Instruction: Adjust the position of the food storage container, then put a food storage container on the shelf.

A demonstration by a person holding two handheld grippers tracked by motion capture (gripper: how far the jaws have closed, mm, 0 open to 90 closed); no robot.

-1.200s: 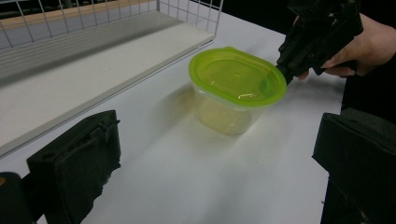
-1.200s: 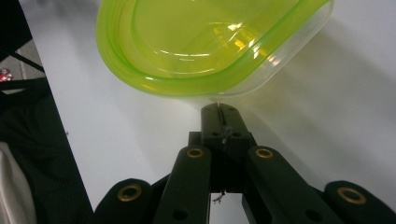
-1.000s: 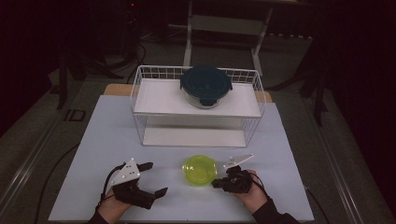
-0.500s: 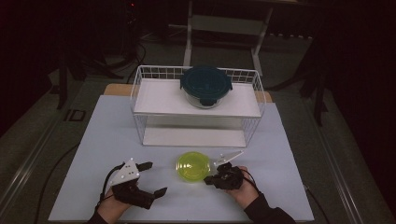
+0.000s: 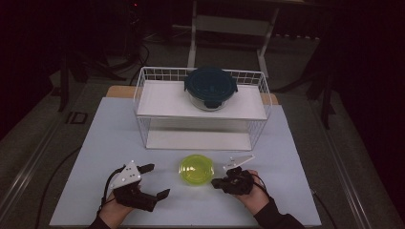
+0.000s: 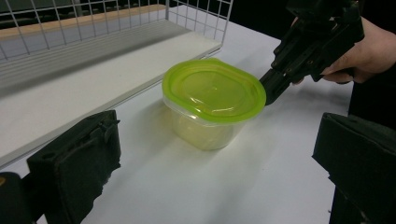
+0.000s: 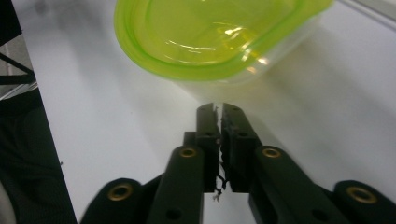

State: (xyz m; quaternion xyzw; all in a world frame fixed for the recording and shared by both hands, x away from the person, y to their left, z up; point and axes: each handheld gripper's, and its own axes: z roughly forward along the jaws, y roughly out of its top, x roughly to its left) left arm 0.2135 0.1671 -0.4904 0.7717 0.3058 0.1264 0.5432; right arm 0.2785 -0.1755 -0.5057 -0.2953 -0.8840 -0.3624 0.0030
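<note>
We see a small clear plastic tub (image 5: 196, 170) with a translucent lime-green lid (image 6: 213, 89) pressed on all round. The lid is a rounded oblong with a raised rim and a shallow dished middle; through the cloudy wall we cannot make out any contents. The tub stands upright on the pale tabletop (image 5: 296, 191), just ahead of the tips of our right gripper (image 7: 218, 108) and slightly to the left of them in the right gripper view.

Our right gripper's jaws stand almost together, with a thin slit between the pads. They have just been opening slightly, and nothing lies between them. In the left gripper view, the tips sit right at the lid's edge; we cannot tell whether they touch it.

Our left gripper (image 5: 155, 181) has its jaws spread wide and grips nothing. In its own view the tub sits ahead of it, between the lines of its two black jaws but well beyond their tips.

Farther beyond the tub, away from both sets of jaws, stands a white wire rack (image 5: 143, 95) with two shelves. On the upper shelf rests a round glass container (image 5: 210, 88) shut with a dark teal clip lid; what it holds we cannot see.
</note>
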